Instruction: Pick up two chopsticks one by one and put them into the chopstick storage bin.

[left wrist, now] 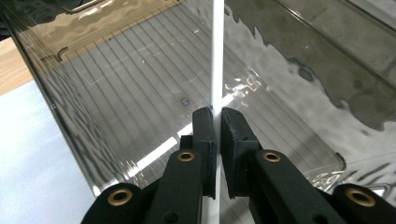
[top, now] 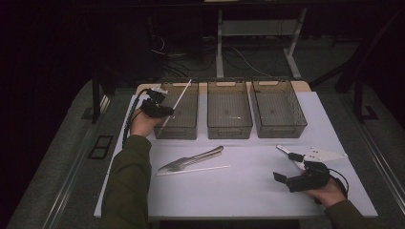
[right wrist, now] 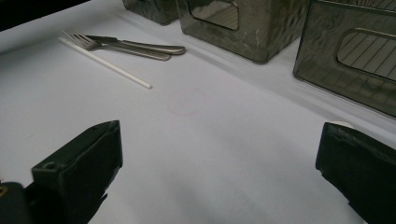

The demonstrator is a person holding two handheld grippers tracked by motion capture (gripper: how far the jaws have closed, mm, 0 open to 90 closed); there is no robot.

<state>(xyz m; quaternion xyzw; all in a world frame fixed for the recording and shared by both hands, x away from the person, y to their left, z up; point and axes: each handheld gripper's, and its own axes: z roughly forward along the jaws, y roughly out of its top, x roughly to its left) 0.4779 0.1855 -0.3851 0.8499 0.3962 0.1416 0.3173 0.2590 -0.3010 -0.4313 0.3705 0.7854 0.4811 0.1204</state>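
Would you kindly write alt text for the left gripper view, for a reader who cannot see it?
Two black tongs rise from the bottom edge, shut on a thin white stick that runs straight up the frame. Behind it is a clear smoky plastic bin with a ribbed floor, standing on a white table.

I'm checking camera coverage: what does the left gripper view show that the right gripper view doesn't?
Left gripper view alone: the left gripper shut on a white stick, held over the inside of a clear bin.
Right gripper view alone: the right gripper with jaws wide open, a fork, and a second white stick lying loose.
Both: the white table and clear bins.
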